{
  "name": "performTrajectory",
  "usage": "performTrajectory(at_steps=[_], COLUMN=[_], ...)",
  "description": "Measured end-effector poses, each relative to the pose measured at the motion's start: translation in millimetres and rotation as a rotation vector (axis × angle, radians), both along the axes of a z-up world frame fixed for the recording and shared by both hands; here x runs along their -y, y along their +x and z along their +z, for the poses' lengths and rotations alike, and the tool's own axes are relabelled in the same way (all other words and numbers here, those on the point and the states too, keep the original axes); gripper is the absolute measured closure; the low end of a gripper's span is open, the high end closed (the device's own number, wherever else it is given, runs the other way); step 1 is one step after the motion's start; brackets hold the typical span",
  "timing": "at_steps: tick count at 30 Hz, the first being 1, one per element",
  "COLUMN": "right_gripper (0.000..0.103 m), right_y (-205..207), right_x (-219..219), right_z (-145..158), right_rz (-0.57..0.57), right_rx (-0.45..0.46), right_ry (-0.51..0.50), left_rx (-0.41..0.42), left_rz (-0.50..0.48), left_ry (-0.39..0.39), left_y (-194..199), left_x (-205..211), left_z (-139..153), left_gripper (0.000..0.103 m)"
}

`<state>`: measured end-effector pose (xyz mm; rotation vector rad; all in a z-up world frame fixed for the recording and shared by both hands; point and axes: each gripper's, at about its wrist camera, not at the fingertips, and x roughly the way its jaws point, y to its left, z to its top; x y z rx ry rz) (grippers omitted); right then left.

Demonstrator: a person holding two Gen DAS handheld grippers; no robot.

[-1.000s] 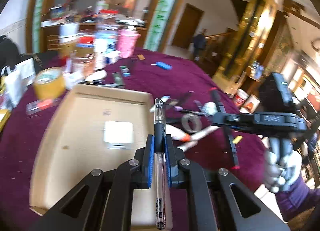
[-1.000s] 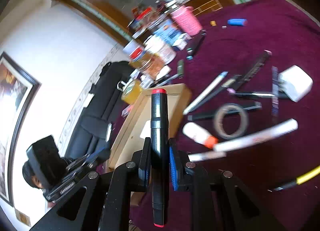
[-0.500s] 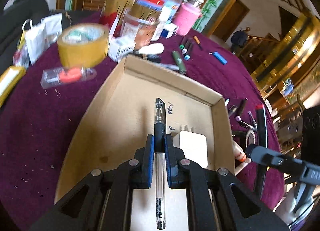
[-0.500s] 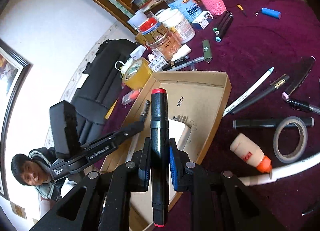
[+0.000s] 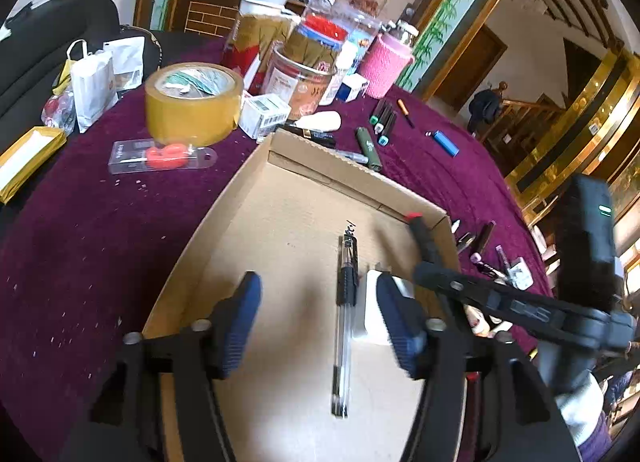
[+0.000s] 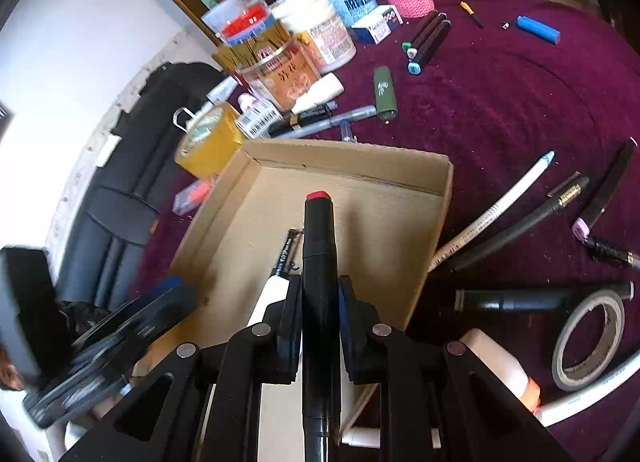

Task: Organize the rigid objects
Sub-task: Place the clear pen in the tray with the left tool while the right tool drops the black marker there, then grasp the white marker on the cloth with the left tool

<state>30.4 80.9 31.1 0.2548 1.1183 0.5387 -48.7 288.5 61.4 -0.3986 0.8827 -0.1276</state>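
A shallow cardboard box point(image 5: 320, 166) lies on the maroon cloth. My left gripper point(image 5: 317, 294) hangs just over the box floor, its jaws opening. A clear pen with a black grip point(image 5: 345, 314) lies flat between them, and neither pad touches it. A white block point(image 5: 370, 310) rests beside the pen, by the right pad. My right gripper point(image 6: 320, 290) is shut on a black marker with a red end point(image 6: 318, 230) and holds it over the box point(image 6: 348, 148). From the left wrist view, that marker point(image 5: 424, 238) reaches in over the box's right wall.
A yellow tape roll point(image 5: 194, 104), jars point(image 5: 304, 74) and a pink cup point(image 5: 386, 66) crowd the far side of the box. Right of the box lie several pens point(image 6: 520, 222), a tape ring point(image 6: 588, 338), a glue bottle point(image 6: 504, 374) and a blue lighter point(image 6: 538, 30).
The left jaws have opened and let the pen go onto the box floor. The right gripper has carried the marker in over the box, close beside the left one.
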Motion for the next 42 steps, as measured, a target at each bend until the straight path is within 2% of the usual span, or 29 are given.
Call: performTrajectory(at_steps=[2,4,5,6,10,11,13,17,19,20,23,24,26,28,30,32,34,36,38,40,42], right_gripper=[0.084,0.076,0.066,0.06,0.053,0.047,0.039,0.026,0.013,0.002,0.0,0.0,0.0,0.0,0.0,0.0,0.0,0.0,0.0,0.0,0.0], right_y=[4.1,6.1,5.9,4.4,-7.9,-13.5,-27.5,-68.0,-93.6,-107.1,-137.1,-138.1,-127.6,-109.9,-102.5,-97.1,-95.3,-98.5,-99.0,-101.5,-101.3], right_x=[-4.3,-5.8,-4.8,-1.6,16.3,23.7,41.6,87.4,113.6,127.2,166.9,184.0,212.5,253.4,292.4,320.1,337.5,347.9,361.6,363.2,359.2], right_z=[-3.1,-3.9,-2.6,1.3,27.2,35.6,52.1,81.6,94.1,99.0,97.1,90.8,78.3,58.1,41.3,26.4,15.0,4.6,-2.6,-0.3,0.5], right_rz=[-0.015,-0.022,-0.029,-0.036,-0.06,-0.067,-0.096,-0.207,-0.28,-0.326,-0.452,-0.473,-0.501,-0.537,-0.615,-0.669,-0.703,-0.729,-0.749,-0.752,-0.73], right_rx=[-0.001,0.001,0.005,0.02,0.102,0.133,0.211,0.406,0.524,0.584,0.707,0.703,0.605,0.455,0.382,0.357,0.358,0.365,0.315,0.338,0.34], right_ry=[-0.029,-0.035,-0.033,-0.021,-0.001,0.003,-0.009,-0.053,-0.095,-0.127,-0.196,-0.205,-0.227,-0.169,-0.101,-0.075,-0.083,-0.092,-0.031,-0.02,-0.023], left_rx=[0.004,0.008,0.01,0.011,0.008,0.017,0.04,0.108,0.114,0.109,0.082,0.076,0.069,0.05,0.028,-0.002,-0.032,-0.094,-0.167,-0.151,-0.153], left_rz=[0.017,0.03,0.032,0.033,0.038,0.036,0.019,-0.078,-0.148,-0.171,-0.248,-0.271,-0.313,-0.336,-0.361,-0.369,-0.38,-0.388,-0.413,-0.429,-0.469], left_ry=[0.012,0.024,0.022,0.016,-0.012,-0.015,-0.019,-0.03,-0.032,-0.026,0.028,0.046,0.097,0.17,0.242,0.339,0.384,0.397,0.38,0.416,0.386], left_y=[-6.8,-14.3,-17.0,-20.0,-29.9,-33.6,-41.8,-52.7,-50.5,-49.2,-43.9,-42.8,-41.0,-37.3,-31.1,-22.0,-13.9,-5.4,0.6,-4.9,-11.7], left_x=[-0.4,0.6,0.7,0.4,2.5,5.4,12.5,45.8,72.0,82.8,126.2,140.0,168.9,195.4,218.5,240.3,252.1,260.7,267.8,277.8,283.1], left_z=[3.1,6.2,7.2,8.0,14.2,18.2,25.6,39.1,40.8,40.1,35.1,32.6,26.8,18.5,8.8,-3.9,-15.7,-30.3,-47.9,-52.5,-51.7], left_gripper=[0.032,0.027,0.026,0.025,0.025,0.025,0.024,0.015,0.014,0.014,0.015,0.015,0.015,0.015,0.015,0.015,0.015,0.015,0.014,0.013,0.013])
